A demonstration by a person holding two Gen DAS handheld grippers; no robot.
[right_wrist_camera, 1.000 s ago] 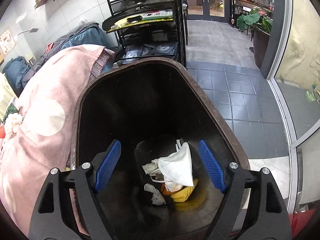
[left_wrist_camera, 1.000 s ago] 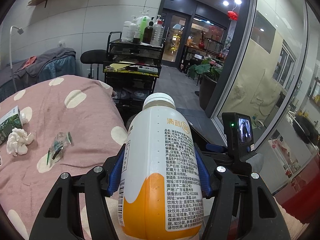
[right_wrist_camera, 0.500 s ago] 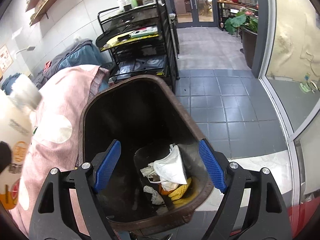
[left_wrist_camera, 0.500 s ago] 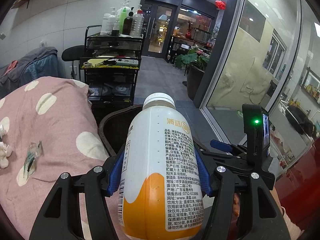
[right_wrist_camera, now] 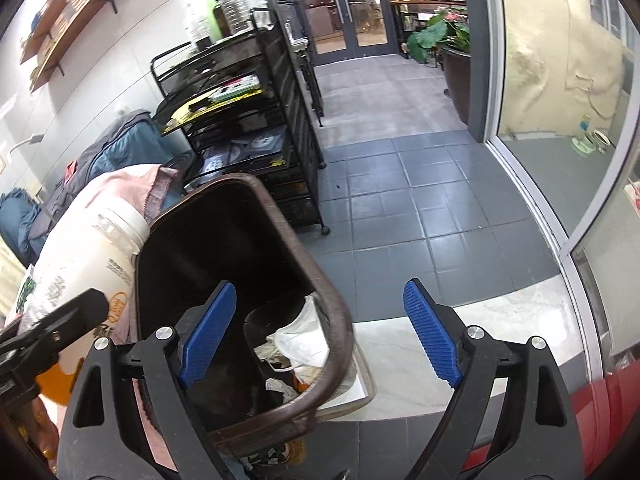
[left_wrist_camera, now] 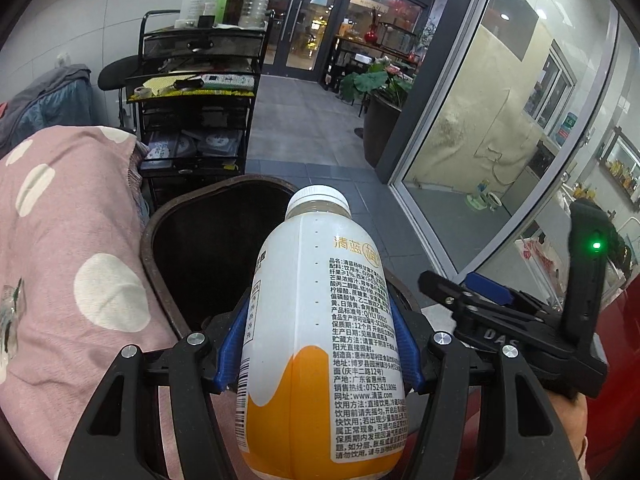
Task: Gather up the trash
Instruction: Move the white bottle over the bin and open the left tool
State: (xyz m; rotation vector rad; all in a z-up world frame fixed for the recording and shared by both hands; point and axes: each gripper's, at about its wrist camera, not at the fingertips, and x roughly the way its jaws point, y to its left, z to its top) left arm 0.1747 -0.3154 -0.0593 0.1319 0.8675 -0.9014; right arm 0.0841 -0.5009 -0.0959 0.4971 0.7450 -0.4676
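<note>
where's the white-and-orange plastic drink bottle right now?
The white-and-orange plastic drink bottle sits clamped in the left tongs, cap forward, at the near rim of the brown trash bin, with the pink polka-dot blanket to its left.

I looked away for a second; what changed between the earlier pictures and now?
The left tongs carried the bottle from over the pink blanket toward the brown bin. The right tongs, opening and empty, drew back from the bin. The left grip is unchanged.

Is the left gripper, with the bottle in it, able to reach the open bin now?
Probably yes. The left gripper holds the bottle beside the bin; its mouth is uncovered, with nothing between.
</note>
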